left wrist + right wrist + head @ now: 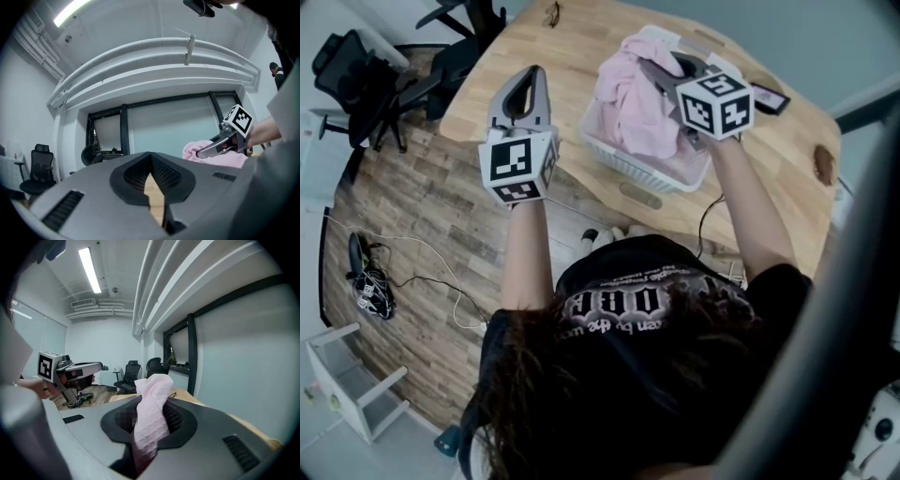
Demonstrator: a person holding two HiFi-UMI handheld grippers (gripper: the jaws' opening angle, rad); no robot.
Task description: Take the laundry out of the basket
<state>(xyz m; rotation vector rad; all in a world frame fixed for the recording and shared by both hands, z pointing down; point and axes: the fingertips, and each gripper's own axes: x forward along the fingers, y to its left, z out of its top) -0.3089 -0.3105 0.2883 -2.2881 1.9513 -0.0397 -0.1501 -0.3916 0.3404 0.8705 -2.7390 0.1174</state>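
A white laundry basket [639, 171] stands on the wooden table [516, 56], heaped with pink laundry [630, 105]. My right gripper [651, 69] hangs over the heap, shut on a fold of pink waffle cloth [153, 383] that sticks up between its jaws [151, 405]. The cloth trails down toward the basket. My left gripper [533, 77] hovers left of the basket over bare table, pointing level. Its jaws [150, 158] meet at the tips with nothing between them. In the left gripper view the right gripper [207, 150] shows on the pink pile [228, 160].
Black office chairs [366, 80] stand on the wood floor at the far left, with cables [370, 281] lying lower down. A dark flat object [769, 97] lies on the table right of the basket. A white stool [347, 386] is at the bottom left.
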